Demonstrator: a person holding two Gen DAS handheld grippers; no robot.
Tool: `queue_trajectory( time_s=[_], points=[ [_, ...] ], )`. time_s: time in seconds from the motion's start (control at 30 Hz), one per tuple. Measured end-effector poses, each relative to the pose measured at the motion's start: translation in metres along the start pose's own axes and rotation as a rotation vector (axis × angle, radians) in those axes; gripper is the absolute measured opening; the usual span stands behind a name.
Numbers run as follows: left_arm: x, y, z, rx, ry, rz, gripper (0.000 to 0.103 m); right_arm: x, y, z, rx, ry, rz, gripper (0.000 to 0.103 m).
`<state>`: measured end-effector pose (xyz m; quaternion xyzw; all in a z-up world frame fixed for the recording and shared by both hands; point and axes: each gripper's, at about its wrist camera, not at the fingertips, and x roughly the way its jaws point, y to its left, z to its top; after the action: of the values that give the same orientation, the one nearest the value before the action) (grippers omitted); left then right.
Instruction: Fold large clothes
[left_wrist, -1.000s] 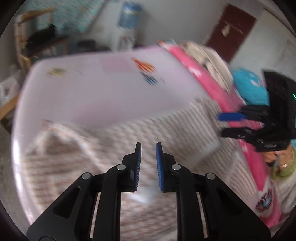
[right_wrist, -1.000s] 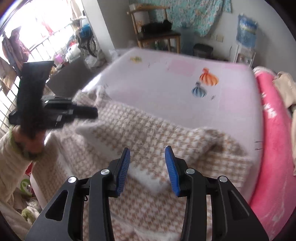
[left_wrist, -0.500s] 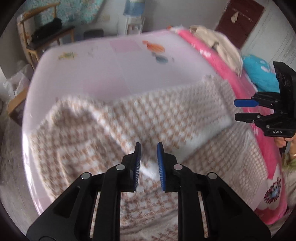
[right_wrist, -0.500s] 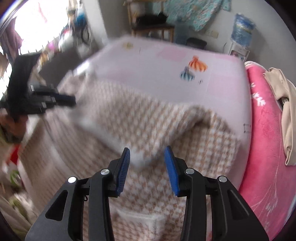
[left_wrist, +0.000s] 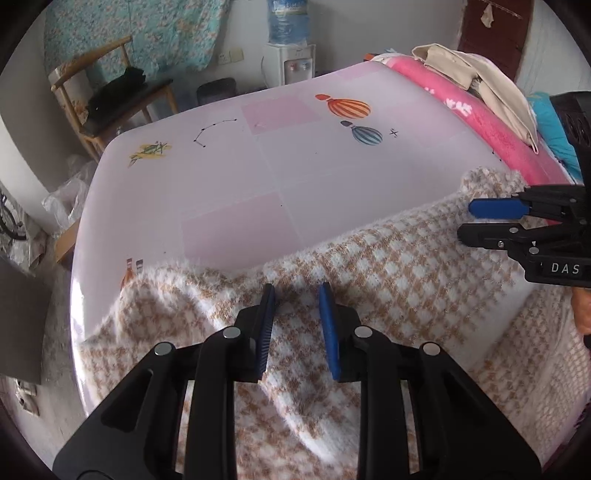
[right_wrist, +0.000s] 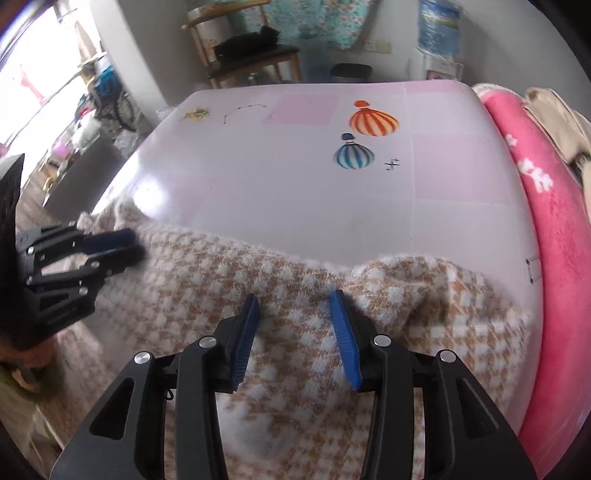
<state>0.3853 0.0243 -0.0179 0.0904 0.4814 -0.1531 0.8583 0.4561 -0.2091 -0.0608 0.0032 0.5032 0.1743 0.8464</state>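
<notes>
Left wrist view first: my left gripper (left_wrist: 295, 325) hangs just over the fuzzy knit garment (left_wrist: 406, 273), a tan-and-white houndstooth weave with a fluffy white hem, and its jaws are opening with a clear gap between the ribbed blue pads (left_wrist: 328, 328); nothing is pinched, only cloth lying below. The garment sprawls in soft ridges across the near end of the table (left_wrist: 258, 177), its far edge folded over into a doubled band. On the right my right gripper (left_wrist: 480, 221) hovers over that band near the corner, jaws apart and empty. From the right wrist, the same gripper (right_wrist: 295, 325) has its flat blue pads spread above the woolly fold, gripping nothing. Past the hem lies the smooth, glossy pale-pink tabletop with striped balloon prints (right_wrist: 373, 122). A plush pink blanket (right_wrist: 546, 206) runs along the right side. Farther off stand a wooden chair (left_wrist: 110, 99) and a water dispenser (left_wrist: 288, 48)
</notes>
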Motion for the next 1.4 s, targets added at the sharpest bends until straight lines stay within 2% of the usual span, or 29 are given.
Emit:
queue_trajectory(
  time_s=[0.1,0.13,0.2,0.27,0.4,0.47,0.5,0.57,0.6,0.7,0.8,0.87,1.03,1.13,1.27,1.4],
  points=[
    [-0.025,-0.006,-0.001,0.023,-0.055,-0.084,0.023,-0.015,0.011,-0.003,-0.021,-0.033,0.054,0.041],
    [-0.033,-0.013,-0.004,0.055,-0.070,-0.114,0.026,-0.016,0.016,-0.005,-0.035,-0.037,0.053,0.044],
    [-0.033,-0.021,-0.012,0.088,-0.051,-0.127,0.030,-0.004,0.024,-0.011,-0.073,-0.009,0.023,0.048],
    [-0.012,-0.029,-0.020,0.135,0.029,-0.040,0.033,0.007,0.031,-0.016,-0.121,-0.013,-0.021,0.050],
    [-0.024,-0.022,-0.024,0.090,0.000,-0.035,0.031,-0.010,0.032,-0.016,-0.082,-0.016,-0.024,0.050],
    [-0.040,-0.020,-0.030,0.082,-0.034,-0.078,0.032,-0.024,0.039,-0.026,-0.110,-0.048,-0.031,0.051],
    [-0.043,-0.020,-0.034,0.085,-0.035,-0.073,0.033,-0.023,0.043,-0.033,-0.133,-0.042,-0.066,0.051],
    [-0.031,-0.021,-0.045,0.097,0.026,-0.010,0.035,-0.007,0.043,-0.042,-0.169,-0.009,-0.111,0.053],
    [-0.025,-0.021,-0.048,0.096,0.051,0.014,0.037,-0.006,0.044,-0.045,-0.184,-0.023,-0.121,0.053],
    [-0.033,-0.014,-0.051,0.032,0.036,0.018,0.039,-0.019,0.053,-0.049,-0.176,-0.027,-0.168,0.053],
    [-0.063,-0.008,-0.058,-0.023,-0.014,0.007,0.039,-0.047,0.059,-0.063,-0.143,-0.065,-0.114,0.055],
    [-0.085,-0.008,-0.068,-0.038,-0.041,0.037,0.042,-0.067,0.063,-0.079,-0.126,-0.096,-0.085,0.068],
    [-0.131,-0.008,-0.105,-0.071,-0.085,0.063,0.063,-0.104,0.076,-0.132,-0.096,-0.147,0.026,0.082],
    [-0.152,-0.003,-0.135,-0.107,-0.113,0.081,0.072,-0.112,0.081,-0.156,-0.069,-0.151,0.064,0.084],
    [-0.163,0.000,-0.179,-0.166,-0.140,0.115,0.074,-0.110,0.083,-0.187,-0.033,-0.138,0.110,0.084],
    [-0.163,0.010,-0.208,-0.221,-0.149,0.103,0.073,-0.096,0.085,-0.202,-0.046,-0.102,0.117,0.084]
  ],
)
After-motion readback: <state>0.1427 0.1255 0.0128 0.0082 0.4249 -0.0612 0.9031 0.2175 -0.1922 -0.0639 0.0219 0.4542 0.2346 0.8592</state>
